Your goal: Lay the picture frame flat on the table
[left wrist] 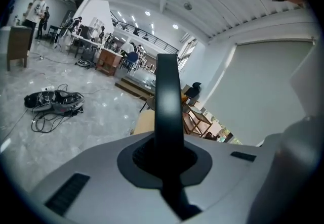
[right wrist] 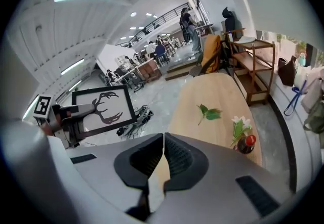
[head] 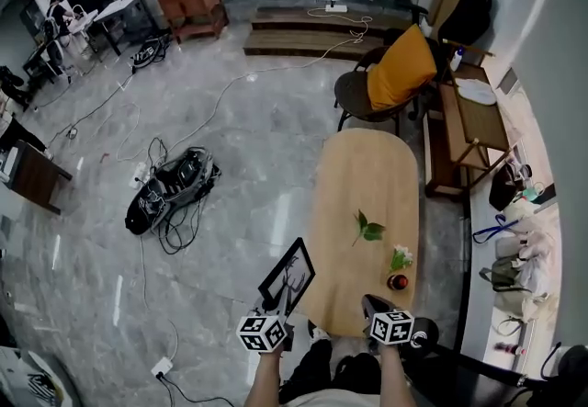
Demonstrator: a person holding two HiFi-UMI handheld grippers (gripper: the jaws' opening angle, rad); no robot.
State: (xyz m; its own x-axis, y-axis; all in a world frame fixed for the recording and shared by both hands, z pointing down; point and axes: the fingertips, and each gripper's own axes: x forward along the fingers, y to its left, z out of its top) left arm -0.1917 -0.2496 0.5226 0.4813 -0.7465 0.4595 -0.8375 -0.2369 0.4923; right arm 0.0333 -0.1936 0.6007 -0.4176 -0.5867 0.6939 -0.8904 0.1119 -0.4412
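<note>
The picture frame (head: 288,276), black with a deer-antler print, hangs upright off the near left corner of the oval wooden table (head: 367,177). My left gripper (head: 278,311) is shut on its lower edge. In the left gripper view the frame's dark edge (left wrist: 167,109) rises straight up from between the jaws of that gripper (left wrist: 167,148). My right gripper (head: 370,303) hovers over the table's near end, shut and empty. In the right gripper view the jaws of the right gripper (right wrist: 163,139) meet, and the frame (right wrist: 104,109) shows at the left.
A green leaf sprig (head: 367,229) lies mid-table. A small red vase with flowers (head: 398,276) stands near the right edge. A chair with an orange cushion (head: 397,73) sits at the far end, a wooden shelf (head: 469,125) to the right, and a cable bundle (head: 170,189) on the floor.
</note>
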